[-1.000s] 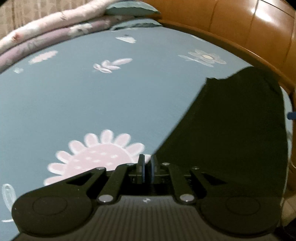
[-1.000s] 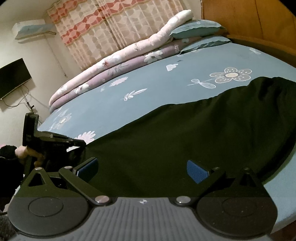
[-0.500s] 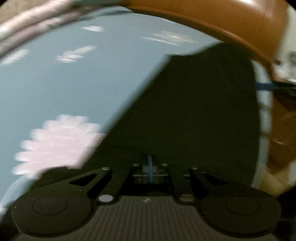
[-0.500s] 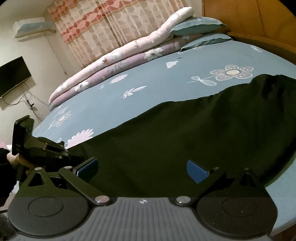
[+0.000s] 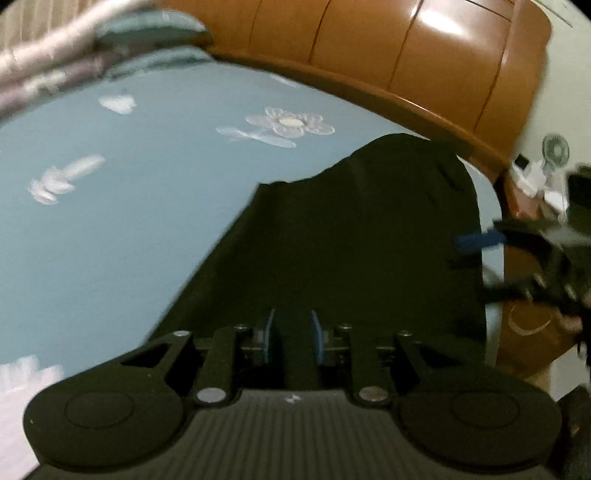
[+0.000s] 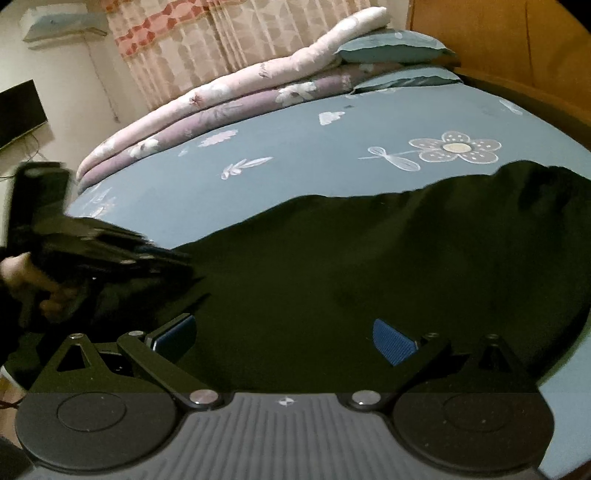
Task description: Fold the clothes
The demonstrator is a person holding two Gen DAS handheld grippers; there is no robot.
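Note:
A black garment (image 5: 351, 240) lies spread along the near edge of the blue flowered bed sheet (image 5: 129, 221). My left gripper (image 5: 292, 332) is low over the garment's left part and its jaws are opening. Black cloth shows in the narrow gap, and the blue pads (image 5: 269, 332) do not press on it. In the right wrist view the left gripper (image 6: 177, 258) reaches in from the left over the garment (image 6: 369, 258). My right gripper (image 6: 284, 336) stands wide open above the garment's near edge with nothing gripped. The left wrist view shows the right gripper (image 5: 480, 240) at the garment's right end.
A wooden headboard (image 5: 424, 66) curves around the far right of the bed. Rolled quilts (image 6: 221, 96) and pillows (image 6: 391, 48) lie along the far side under a curtain (image 6: 229, 33). A television (image 6: 18, 110) hangs on the left wall. A small fan (image 5: 554, 151) stands beyond the bed's corner.
My left gripper has swept to the right, from the garment's left corner by the pink flower to over the cloth, and its shut jaws have parted. The right gripper has barely moved.

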